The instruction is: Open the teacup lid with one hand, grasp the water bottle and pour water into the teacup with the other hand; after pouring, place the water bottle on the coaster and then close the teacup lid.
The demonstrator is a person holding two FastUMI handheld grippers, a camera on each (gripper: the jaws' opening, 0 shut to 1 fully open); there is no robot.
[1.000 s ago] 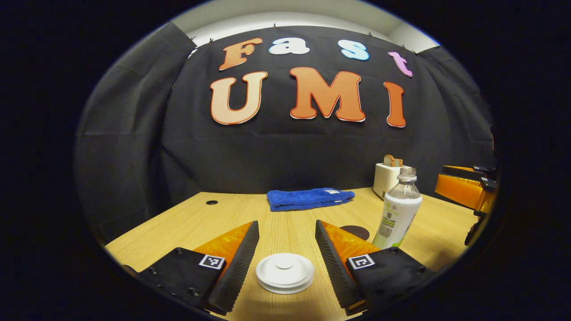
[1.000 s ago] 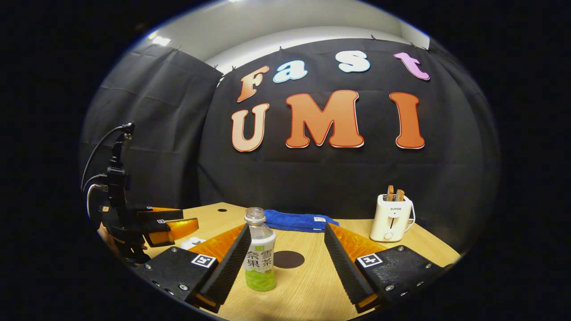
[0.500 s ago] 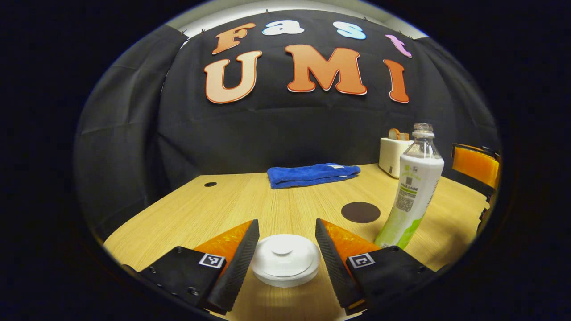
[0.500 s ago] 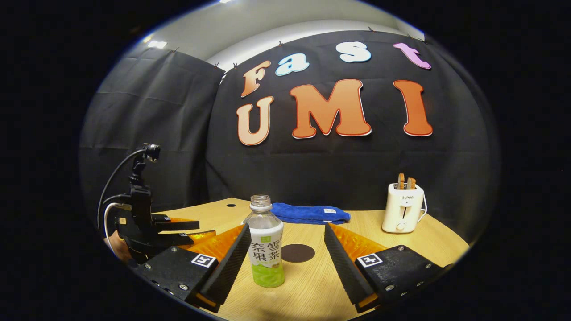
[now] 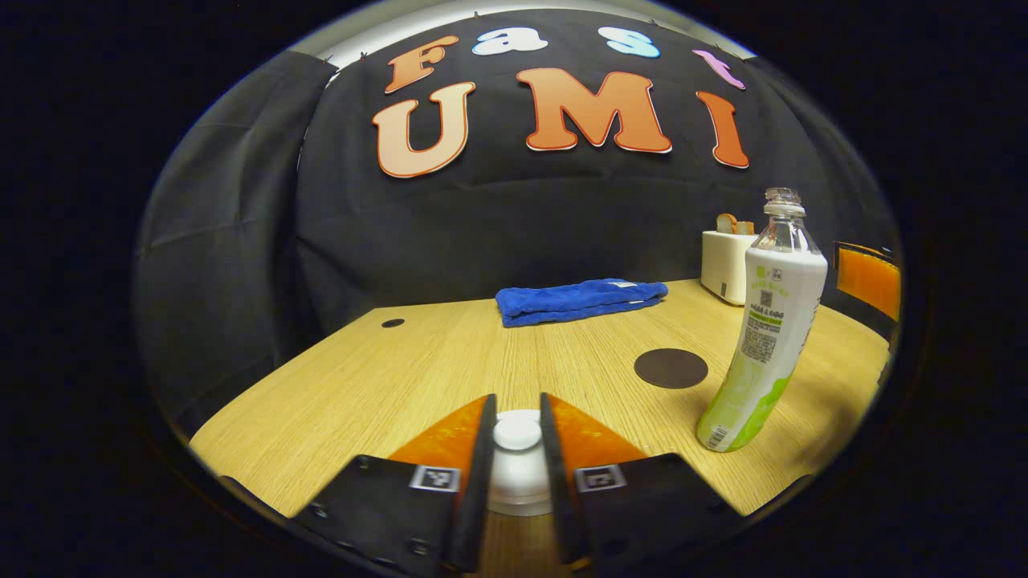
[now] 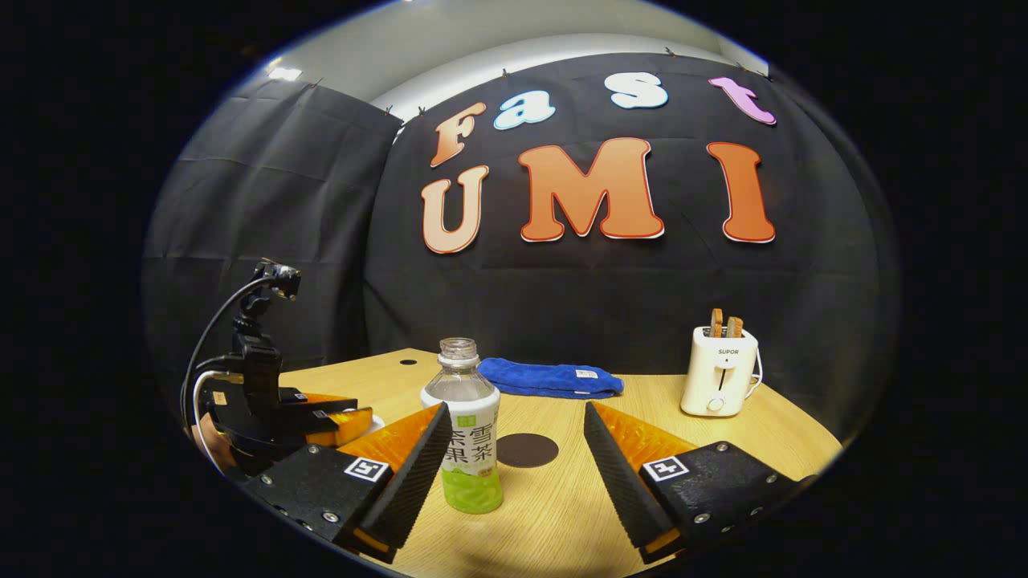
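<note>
The white teacup lid (image 5: 518,486) lies low in the left gripper view, its round knob (image 5: 516,433) pinched between the two fingers of my left gripper (image 5: 517,408); the cup under it is hidden. An uncapped water bottle (image 5: 763,321) with a white label and green base stands upright to the right. In the right gripper view the same bottle (image 6: 467,437) stands between the fingers of my open right gripper (image 6: 517,409), close to the left finger and touching neither. Just behind the bottle lies the dark round coaster (image 6: 526,450) (image 5: 671,368).
A folded blue towel (image 5: 580,299) lies at the back of the wooden table (image 5: 385,377). A white toaster (image 6: 717,381) with toast stands at the back right. My left gripper (image 6: 349,417) and its cabled mount show at the left of the right gripper view.
My left gripper dropped over the lid and went from wide open to shut on its knob. The right gripper crept closer to the bottle and stays open.
</note>
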